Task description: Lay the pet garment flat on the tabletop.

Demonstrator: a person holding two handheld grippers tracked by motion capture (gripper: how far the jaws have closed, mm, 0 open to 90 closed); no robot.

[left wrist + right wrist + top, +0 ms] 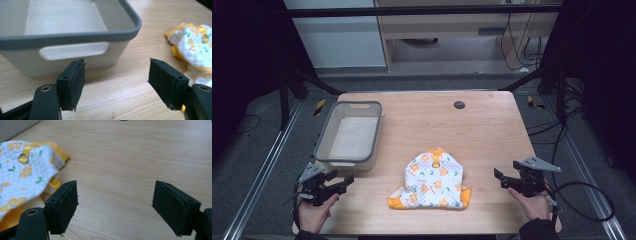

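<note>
A small quilted white garment (434, 181) with orange flowers and yellow trim lies flat on the wooden table (492, 130), near the front middle. It has a metal ring (23, 158) on a yellow strap. An empty grey-rimmed white bin (348, 134) stands at the table's left. My left gripper (343, 181) hovers open just in front of the bin, jaws wide with nothing between them; the bin's handle (73, 50) is close ahead. My right gripper (498, 176) stays open to the right of the garment, apart from it. The garment (22, 177) lies left of its jaws.
A small dark round disc (459, 104) sits near the table's far edge. Bare wood stretches across the table's back and right. Cables lie on the floor at the right, and metal rails run along both sides of the table.
</note>
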